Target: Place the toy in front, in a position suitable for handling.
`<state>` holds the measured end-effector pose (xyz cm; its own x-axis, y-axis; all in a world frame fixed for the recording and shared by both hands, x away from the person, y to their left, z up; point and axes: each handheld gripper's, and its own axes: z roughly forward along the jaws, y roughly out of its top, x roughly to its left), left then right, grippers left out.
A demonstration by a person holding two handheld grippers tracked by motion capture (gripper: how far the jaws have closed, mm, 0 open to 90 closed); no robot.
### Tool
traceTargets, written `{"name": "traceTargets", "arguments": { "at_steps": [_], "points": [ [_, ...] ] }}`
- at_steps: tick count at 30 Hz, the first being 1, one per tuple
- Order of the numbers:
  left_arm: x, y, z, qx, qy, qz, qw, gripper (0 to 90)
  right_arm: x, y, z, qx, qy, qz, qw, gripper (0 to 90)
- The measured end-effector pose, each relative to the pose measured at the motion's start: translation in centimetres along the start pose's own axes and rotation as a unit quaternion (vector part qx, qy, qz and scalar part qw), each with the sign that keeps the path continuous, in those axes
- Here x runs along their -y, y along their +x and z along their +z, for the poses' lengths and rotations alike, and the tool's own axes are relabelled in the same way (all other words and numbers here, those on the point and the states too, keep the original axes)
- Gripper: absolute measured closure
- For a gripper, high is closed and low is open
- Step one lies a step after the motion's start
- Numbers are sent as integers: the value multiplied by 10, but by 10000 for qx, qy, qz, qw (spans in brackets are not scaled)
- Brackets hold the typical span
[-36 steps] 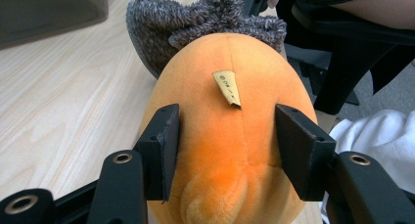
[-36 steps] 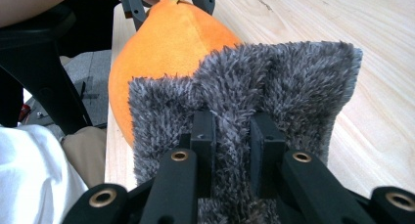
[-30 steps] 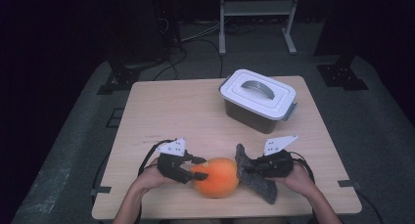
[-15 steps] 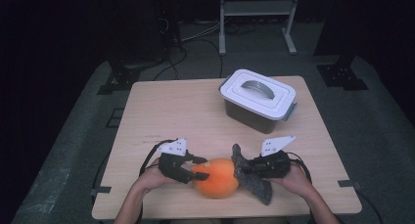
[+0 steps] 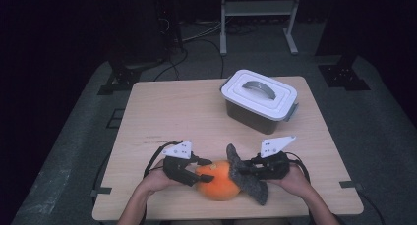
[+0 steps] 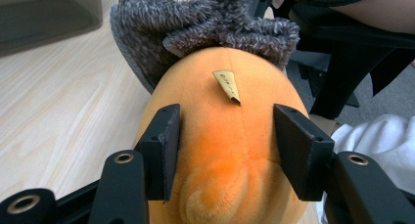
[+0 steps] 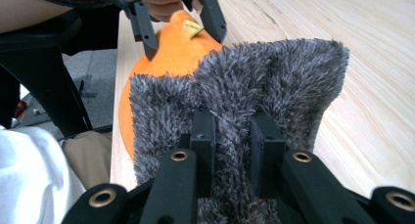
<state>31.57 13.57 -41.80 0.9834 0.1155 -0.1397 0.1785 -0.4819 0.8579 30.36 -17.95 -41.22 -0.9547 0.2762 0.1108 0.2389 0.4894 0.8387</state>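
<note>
We see an orange plush toy (image 6: 230, 150) of short, velvety matt pile, with a small yellowish paper-like tag (image 6: 227, 84) at its seam. Against it we note a grey cloth (image 7: 244, 92) of long, shaggy, rough fibres. The left gripper (image 6: 225, 150) and right gripper (image 7: 232, 150) have matt black plastic jaws with brass-coloured metal rivets. The table (image 5: 196, 112) is pale wood with a smooth, faintly grained finish. The container (image 5: 258, 99) has a smooth white plastic lid over translucent dark plastic walls.

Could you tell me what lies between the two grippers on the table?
In the high view, the orange plush ball sits between the left gripper and the right gripper, which pinches a grey cloth against it.
</note>
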Motion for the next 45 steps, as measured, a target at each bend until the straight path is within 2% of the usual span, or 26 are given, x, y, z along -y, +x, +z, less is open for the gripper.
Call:
{"name": "traceTargets", "arguments": {
  "at_steps": [1, 4, 6, 9, 11, 14, 16, 18, 20, 21, 22, 23, 24, 26, 28, 30, 33, 36, 39, 41, 43, 45],
  "points": [
    [-1, 0, 0, -5, -5, 5, 10000, 456, -1, 0, -3, 117, 54, -33, 9999, 747],
    [-5, -2, 5, -33, -27, 74, 10000, 450, -6, 2, -7, 133, -256, -41, 9996, 747],
    [-7, -5, 8, -32, -16, 154, 9999, 447, -13, 6, -6, 90, -339, -140, 9993, 745],
    [-8, -6, 10, -19, 15, 151, 9999, 425, -13, 10, 3, 73, -140, -248, 9996, 742],
    [-9, -7, 11, -113, -11, 48, 9999, 344, -8, 8, 3, -16, -143, -153, 9998, 742],
    [-10, -6, 12, -162, 2, -141, 9998, 228, -5, 7, -2, 88, -53, -166, 9998, 741],
    [-8, -4, 12, -103, 61, -172, 9998, 195, -1, 5, -4, 85, -52, -110, 9999, 741],
    [-5, -2, 11, -24, 33, -289, 9996, 185, 2, 4, -6, 78, -26, -76, 9999, 741],
    [-3, 0, 11, 53, 53, -338, 9994, 205, 4, 2, -6, 120, 38, -75, 9999, 741],
    [-3, -1, 9, 27, 32, -206, 9998, 291, 4, 2, -7, 131, 39, -74, 9999, 741],
    [-4, -2, 8, -90, -26, -99, 9999, 370, 2, 2, -8, 162, 20, -91, 9998, 743],
    [-6, -3, 7, -194, -99, -91, 9997, 415, -1, 3, -11, 198, -40, -138, 9997, 744],
    [-8, -3, 6, -213, -165, -110, 9996, 448, -5, 4, -15, 219, -169, -148, 9995, 745],
    [-12, -6, 10, -321, -184, -64, 9993, 470, -15, 6, -23, 168, -632, -149, 9977, 746],
    [-15, -8, 13, -364, -206, -16, 9991, 478, -25, 12, -24, 271, -791, -284, 9961, 745],
    [-17, -9, 15, -433, -220, -15, 9988, 478, -26, 14, -18, 260, -703, -315, 9967, 744],
    [-16, -10, 18, -508, -183, -33, 9985, 440, -16, 12, -3, 248, -402, -263, 9985, 745],
    [-15, -8, 18, -492, -293, -127, 9983, 332, -12, 9, -2, 230, -347, -249, 9988, 746],
    [-12, -6, 17, -511, -278, -215, 9981, 191, -7, 6, -4, 233, -326, -192, 9990, 746],
    [-7, -2, 18, -379, -196, -353, 9985, 152, -2, 2, -8, 255, -320, -106, 9991, 746],
    [-2, 2, 20, -263, -113, -457, 9985, 159, 1, -1, -12, 295, -298, -29, 9991, 746],
    [-2, 1, 19, -251, -161, -368, 9989, 284, 2, -2, -14, 323, -265, -1, 9991, 746]
  ]
}}
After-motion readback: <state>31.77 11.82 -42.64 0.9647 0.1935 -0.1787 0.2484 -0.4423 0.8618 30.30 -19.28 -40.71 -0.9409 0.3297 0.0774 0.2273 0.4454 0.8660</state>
